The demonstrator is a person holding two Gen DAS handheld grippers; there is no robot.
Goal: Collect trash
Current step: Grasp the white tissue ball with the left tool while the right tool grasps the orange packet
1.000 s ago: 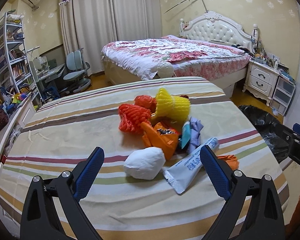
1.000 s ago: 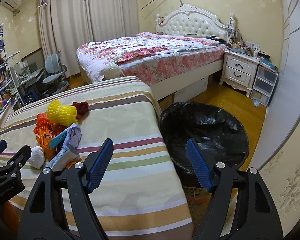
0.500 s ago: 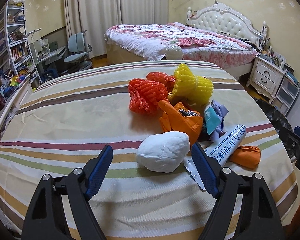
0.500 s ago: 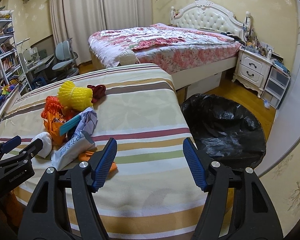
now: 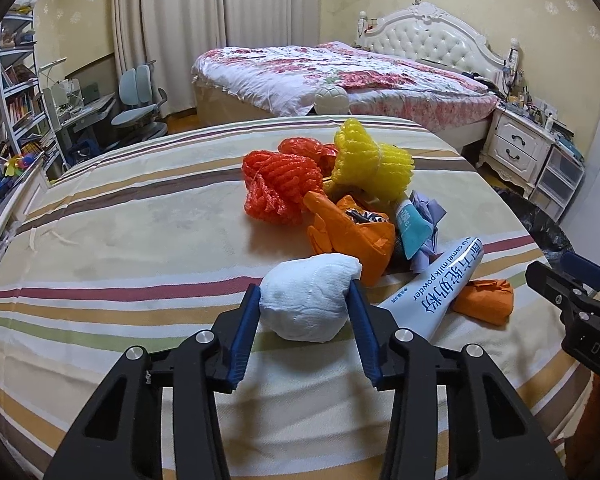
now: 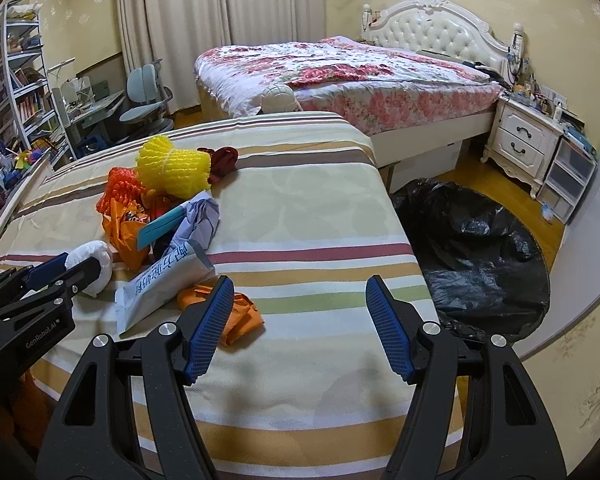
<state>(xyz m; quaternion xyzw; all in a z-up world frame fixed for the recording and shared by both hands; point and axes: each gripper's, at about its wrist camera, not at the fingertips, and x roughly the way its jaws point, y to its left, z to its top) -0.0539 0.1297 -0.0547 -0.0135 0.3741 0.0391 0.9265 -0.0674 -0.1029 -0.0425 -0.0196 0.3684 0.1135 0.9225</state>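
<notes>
A pile of trash lies on the striped tablecloth (image 5: 120,240). My left gripper (image 5: 305,300) is shut on a white paper wad (image 5: 306,296), which rests on the cloth; the wad also shows in the right wrist view (image 6: 94,262). Beside it lie a milk powder packet (image 5: 448,284), an orange bag (image 5: 352,236), red foam net (image 5: 280,186) and yellow foam net (image 5: 374,162). My right gripper (image 6: 300,300) is open and empty above the cloth, its left finger next to a small orange wrapper (image 6: 236,312). A black trash bag (image 6: 480,256) stands open on the floor to the right.
A bed (image 6: 360,68) stands behind the table, with a white nightstand (image 6: 524,144) at the right. Office chairs (image 5: 140,100) and bookshelves (image 5: 16,92) are at the left. The table's right edge (image 6: 416,248) borders the trash bag.
My left gripper has moved forward to the white wad and shut on it. My right gripper has swung left from the trash bag toward the pile, still open.
</notes>
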